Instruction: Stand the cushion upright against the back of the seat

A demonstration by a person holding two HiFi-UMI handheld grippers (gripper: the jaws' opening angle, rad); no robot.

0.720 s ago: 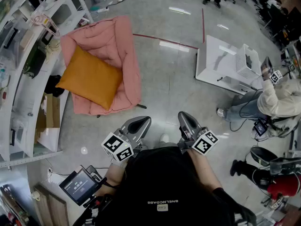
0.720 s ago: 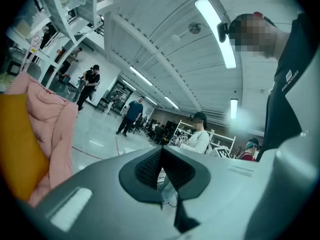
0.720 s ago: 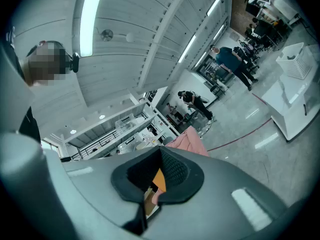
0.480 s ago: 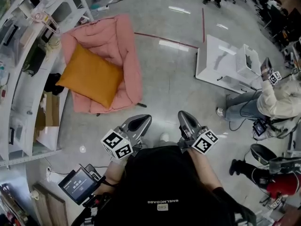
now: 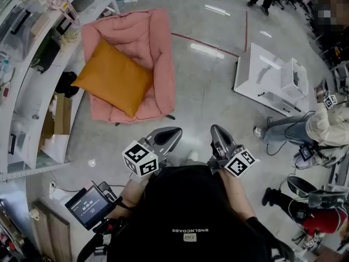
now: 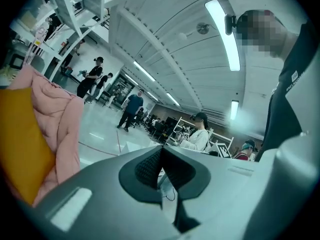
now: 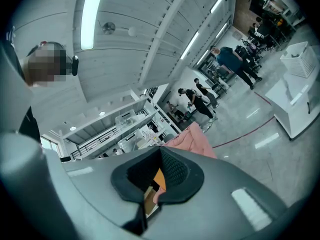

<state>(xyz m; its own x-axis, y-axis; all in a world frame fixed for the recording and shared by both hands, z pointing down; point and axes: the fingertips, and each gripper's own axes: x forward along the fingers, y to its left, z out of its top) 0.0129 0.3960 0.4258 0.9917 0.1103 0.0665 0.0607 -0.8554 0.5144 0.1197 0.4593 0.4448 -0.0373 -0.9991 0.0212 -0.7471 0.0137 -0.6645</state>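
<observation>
An orange cushion (image 5: 113, 78) lies flat and tilted on a pink padded floor seat (image 5: 150, 42) at the upper left of the head view. My left gripper (image 5: 175, 132) and right gripper (image 5: 215, 130) are held close to my body at the bottom centre, well short of the seat. Both are shut with nothing between the jaws. In the left gripper view, the gripper (image 6: 160, 156) points past the seat (image 6: 57, 119) and the cushion (image 6: 20, 144) at the left edge. The right gripper (image 7: 161, 169) points toward the seat (image 7: 192, 136).
White shelving (image 5: 32, 81) curves along the left behind the seat, with a cardboard box (image 5: 57, 127) below it. A low white platform (image 5: 262, 83) carrying a white basket (image 5: 294, 78) stands at the right. A person (image 5: 322, 127) sits beyond it. A small screen (image 5: 87, 206) is at my lower left.
The head view has shifted slightly, so the seat and cushion appear a little further right. Both grippers stay shut in front of my body; the cushion has not moved on the seat.
</observation>
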